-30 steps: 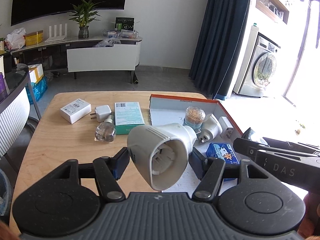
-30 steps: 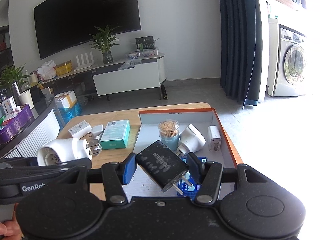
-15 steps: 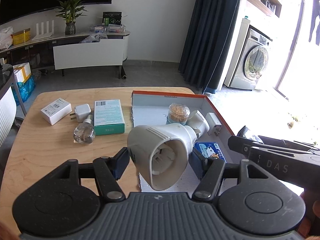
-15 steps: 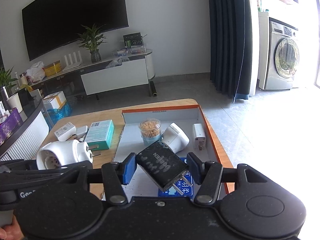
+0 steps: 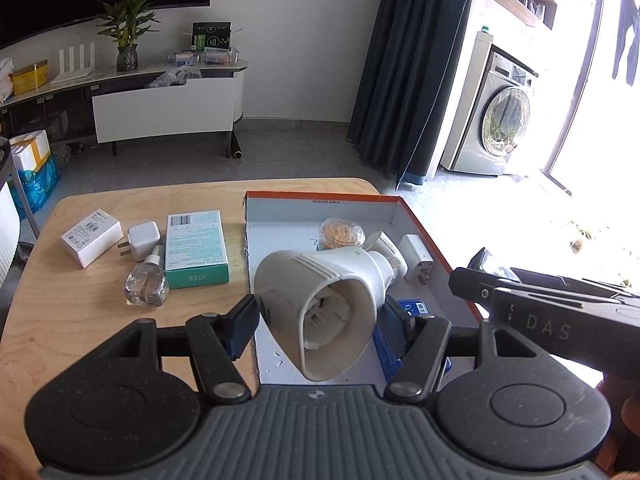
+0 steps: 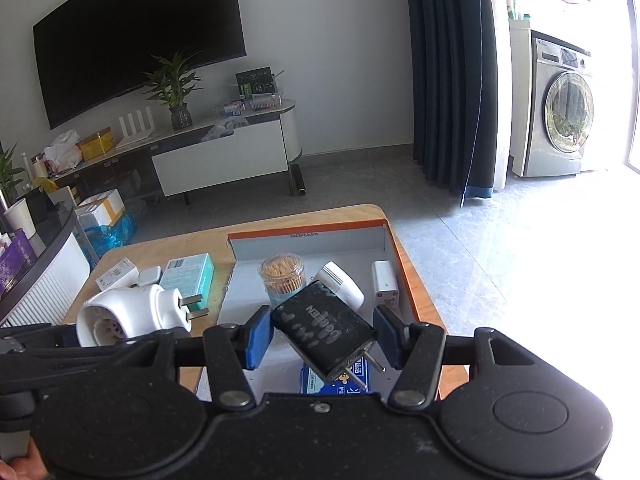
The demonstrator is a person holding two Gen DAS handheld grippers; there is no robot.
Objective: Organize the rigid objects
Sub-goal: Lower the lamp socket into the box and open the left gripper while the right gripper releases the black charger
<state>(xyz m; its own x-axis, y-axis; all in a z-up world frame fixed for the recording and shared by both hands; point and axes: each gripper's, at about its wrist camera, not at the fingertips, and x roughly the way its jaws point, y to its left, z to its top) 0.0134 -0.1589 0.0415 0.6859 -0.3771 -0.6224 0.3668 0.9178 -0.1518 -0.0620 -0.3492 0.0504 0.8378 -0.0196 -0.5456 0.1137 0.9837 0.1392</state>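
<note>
Behind black charger (image 6: pixel 326 330), half-hidden blue packet (image 6: pixel 320 382)

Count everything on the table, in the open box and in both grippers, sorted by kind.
Chargers: 3
White plug-in units: 2
Cartons: 2
Glass bottle: 1
Toothpick jar: 1
Blue packet: 1
Total: 10

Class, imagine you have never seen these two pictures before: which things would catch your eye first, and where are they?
First, the big white plug-in device clamped in the left gripper, held above the near end of the orange-edged box. Next, the black charger, gripped at a tilt in the right gripper with its prongs toward the camera. Beyond, a teal carton lies on the wooden table.
</note>
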